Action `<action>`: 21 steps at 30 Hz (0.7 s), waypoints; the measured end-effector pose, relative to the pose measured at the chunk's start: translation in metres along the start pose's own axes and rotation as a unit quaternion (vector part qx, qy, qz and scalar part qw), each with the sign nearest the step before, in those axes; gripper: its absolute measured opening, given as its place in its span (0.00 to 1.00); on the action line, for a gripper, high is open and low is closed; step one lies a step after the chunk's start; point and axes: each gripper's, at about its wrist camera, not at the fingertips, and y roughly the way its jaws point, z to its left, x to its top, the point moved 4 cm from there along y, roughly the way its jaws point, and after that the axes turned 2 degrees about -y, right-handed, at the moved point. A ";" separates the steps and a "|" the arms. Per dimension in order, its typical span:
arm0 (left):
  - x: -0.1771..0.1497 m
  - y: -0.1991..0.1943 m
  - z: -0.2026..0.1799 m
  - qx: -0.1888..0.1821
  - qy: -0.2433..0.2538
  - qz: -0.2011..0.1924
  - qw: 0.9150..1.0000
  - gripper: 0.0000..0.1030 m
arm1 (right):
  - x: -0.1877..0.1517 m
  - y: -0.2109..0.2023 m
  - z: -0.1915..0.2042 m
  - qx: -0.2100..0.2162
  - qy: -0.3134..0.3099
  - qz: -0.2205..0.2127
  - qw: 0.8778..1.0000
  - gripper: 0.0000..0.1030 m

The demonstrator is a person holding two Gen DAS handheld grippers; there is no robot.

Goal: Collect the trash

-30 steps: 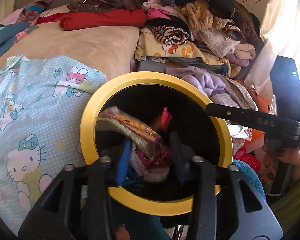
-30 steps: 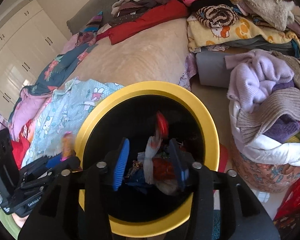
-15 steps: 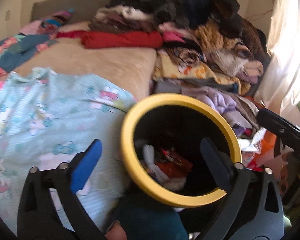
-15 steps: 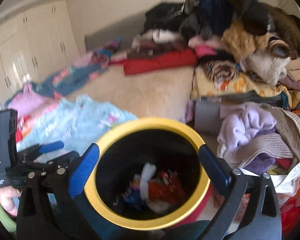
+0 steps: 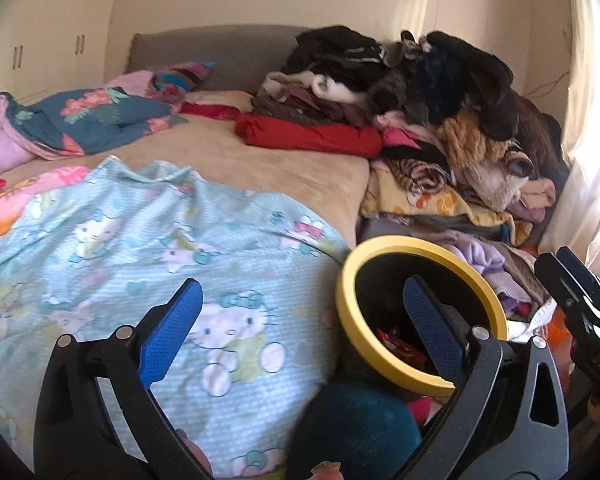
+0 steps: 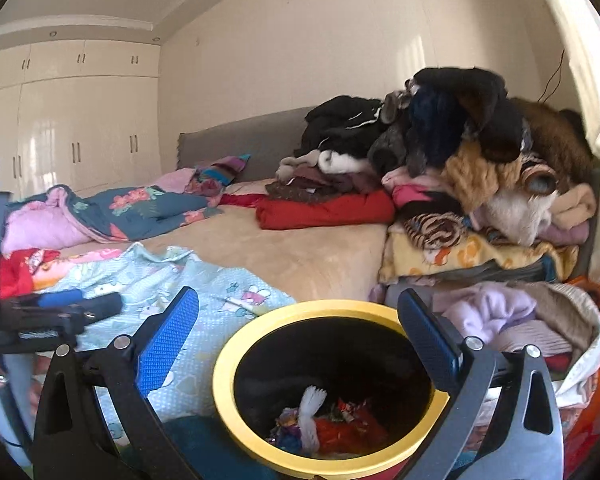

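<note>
Trash lies at bottom of yellow-rimmed bin, below and between right gripper fingers. Right jaws just sprung wide, nothing between pads. Left gripper jaws just opened wide too, empty; bin rim behind its right finger, Hello Kitty blanket behind left finger.

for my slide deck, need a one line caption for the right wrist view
Open right gripper above a yellow-rimmed black bin holding colourful wrappers, beside a clothes-strewn bed.

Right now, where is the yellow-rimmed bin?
The bin stands beside the bed, low centre in the right wrist view, between the blue cartoon blanket and the clothes basket.
</note>
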 end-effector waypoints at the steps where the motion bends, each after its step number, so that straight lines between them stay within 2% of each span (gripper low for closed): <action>1: -0.001 -0.004 0.003 0.003 -0.002 -0.004 1.000 0.90 | -0.001 -0.001 0.000 0.002 0.004 -0.001 1.000 0.94; 9: -0.006 -0.024 0.013 0.033 -0.001 -0.035 0.999 0.90 | -0.009 -0.010 0.013 -0.001 0.010 -0.009 1.000 0.94; 14: -0.011 -0.029 0.011 0.029 0.006 -0.041 0.999 0.90 | -0.006 -0.017 0.019 0.002 0.003 -0.027 1.000 0.94; 21: -0.010 -0.034 0.008 0.027 0.010 -0.054 0.998 0.90 | -0.007 -0.017 0.017 -0.001 0.012 -0.027 1.000 0.94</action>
